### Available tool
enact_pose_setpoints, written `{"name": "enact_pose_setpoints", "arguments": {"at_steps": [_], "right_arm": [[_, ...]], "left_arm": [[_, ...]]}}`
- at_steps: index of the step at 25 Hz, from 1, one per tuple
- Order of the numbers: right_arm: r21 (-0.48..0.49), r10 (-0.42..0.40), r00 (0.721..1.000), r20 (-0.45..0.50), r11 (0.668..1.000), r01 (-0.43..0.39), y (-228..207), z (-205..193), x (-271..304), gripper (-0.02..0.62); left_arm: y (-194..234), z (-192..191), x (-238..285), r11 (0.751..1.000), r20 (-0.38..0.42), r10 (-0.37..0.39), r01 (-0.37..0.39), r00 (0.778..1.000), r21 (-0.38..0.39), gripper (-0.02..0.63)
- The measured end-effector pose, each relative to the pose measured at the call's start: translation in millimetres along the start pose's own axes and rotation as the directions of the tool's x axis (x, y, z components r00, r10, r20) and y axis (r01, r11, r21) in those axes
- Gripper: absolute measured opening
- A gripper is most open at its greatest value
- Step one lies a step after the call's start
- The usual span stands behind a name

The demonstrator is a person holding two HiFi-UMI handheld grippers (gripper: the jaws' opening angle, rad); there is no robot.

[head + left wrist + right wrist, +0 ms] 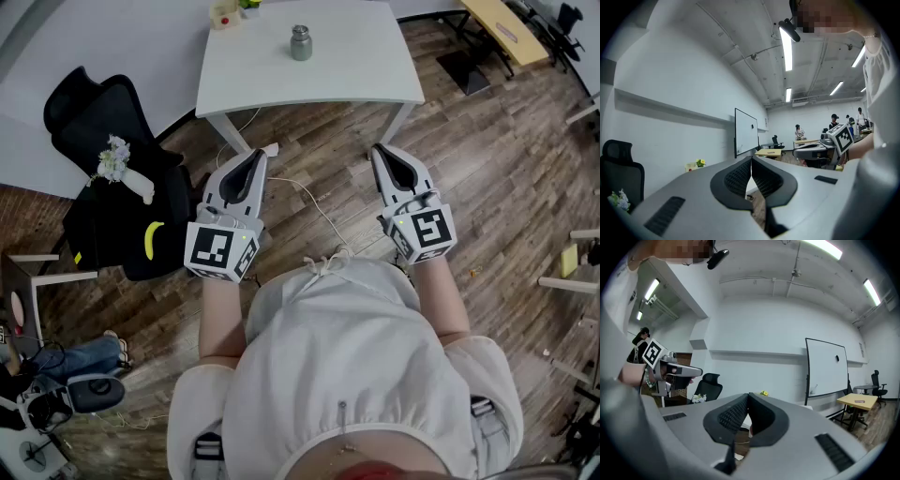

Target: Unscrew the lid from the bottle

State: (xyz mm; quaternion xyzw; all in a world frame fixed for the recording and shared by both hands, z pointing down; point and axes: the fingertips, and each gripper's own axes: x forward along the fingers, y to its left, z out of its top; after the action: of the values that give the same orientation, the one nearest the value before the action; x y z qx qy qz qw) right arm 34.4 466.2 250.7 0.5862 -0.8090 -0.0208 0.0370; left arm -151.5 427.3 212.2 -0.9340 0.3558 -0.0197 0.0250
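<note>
A small metallic bottle (301, 43) with its lid on stands upright near the far middle of the white table (366, 80) in the head view. Both grippers hang over the wooden floor, short of the table's near edge, level and pointing toward it. My left gripper (256, 156) is shut with nothing between its jaws, and its black ribbed pads (740, 177) meet at the tips. My right gripper (383, 152) is likewise shut and empty, pads (732, 414) together. The bottle does not show in either gripper view.
A black office chair (103, 141) carrying a small flower bunch (115, 157) stands left of the table. A little flower pot (249, 7) and a small box (223, 15) sit at the table's far left edge. Cables trail on the floor under the table. Other desks stand at far right.
</note>
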Motion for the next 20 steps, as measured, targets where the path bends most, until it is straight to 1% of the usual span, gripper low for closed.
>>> {"name": "enact_pose_setpoints", "arguments": {"at_steps": [6, 13, 16, 18, 19, 20], "right_arm": [[-0.004, 0.0, 1.0, -0.001, 1.0, 0.0, 7, 2, 6, 0.001], [0.016, -0.025, 0.999, -0.02, 1.0, 0.026, 21, -3, 6, 0.002], [0.056, -0.054, 0.999, -0.007, 0.997, 0.054, 26, -4, 5, 0.003], [0.076, -0.089, 0.996, 0.019, 0.993, 0.088, 26, -1, 3, 0.004], [0.072, -0.101, 0.994, 0.035, 0.993, 0.098, 26, 0, 3, 0.028], [0.061, -0.101, 0.994, 0.05, 0.993, 0.098, 27, 2, 4, 0.167]], "left_arm": [[9, 1, -5, 1.0, 0.01, 0.005, -0.005, 1.0, -0.004, 0.02], [19, -10, -18, 1.0, -0.002, -0.003, 0.003, 1.0, -0.024, 0.02], [23, -13, -27, 0.999, 0.0, -0.01, 0.01, 1.0, -0.04, 0.02], [26, -11, -33, 0.998, 0.026, -0.004, 0.006, 1.0, -0.055, 0.021], [28, -9, -36, 0.998, 0.047, 0.002, 0.0, 0.999, -0.06, 0.049], [31, -8, -38, 0.998, 0.067, 0.007, -0.003, 0.998, -0.065, 0.182]]}}
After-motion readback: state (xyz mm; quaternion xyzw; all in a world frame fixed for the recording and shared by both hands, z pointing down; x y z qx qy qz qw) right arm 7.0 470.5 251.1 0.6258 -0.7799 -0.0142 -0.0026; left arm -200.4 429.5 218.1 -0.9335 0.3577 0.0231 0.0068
